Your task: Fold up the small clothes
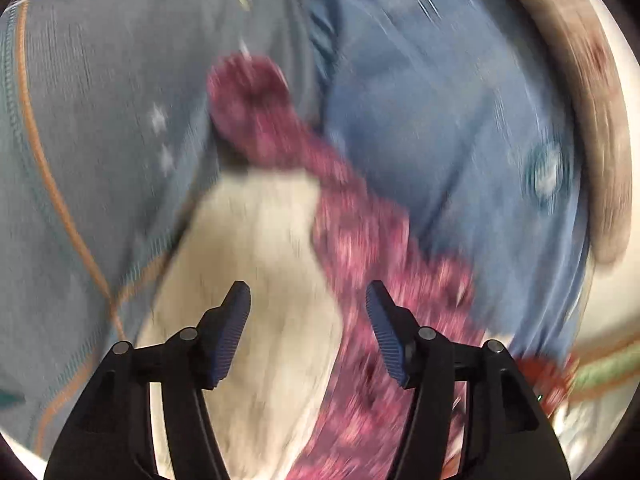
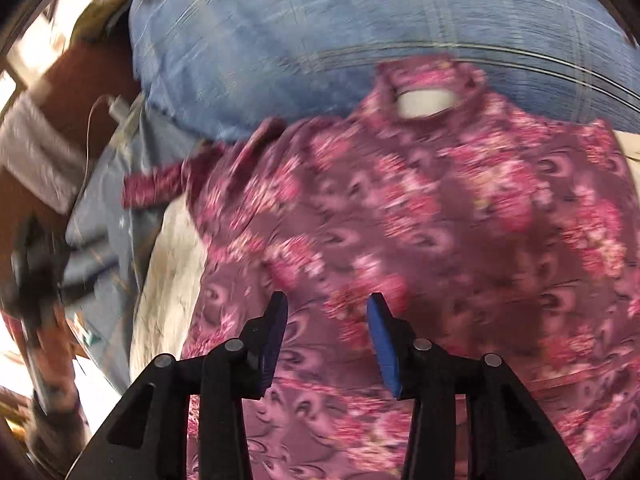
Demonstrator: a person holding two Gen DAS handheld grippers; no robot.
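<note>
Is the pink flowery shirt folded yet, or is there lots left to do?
Nothing looks folded yet. The pink flowery shirt lies spread open, neck hole showing, one sleeve stretched out sideways. The left gripper and right gripper are both open above it, holding nothing. Every fold is left.

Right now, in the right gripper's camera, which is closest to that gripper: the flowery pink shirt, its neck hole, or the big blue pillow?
1. Flowery pink shirt, right under the right gripper.
2. Neck hole, further ahead, slightly right.
3. Blue pillow, farthest, behind the collar.
</note>
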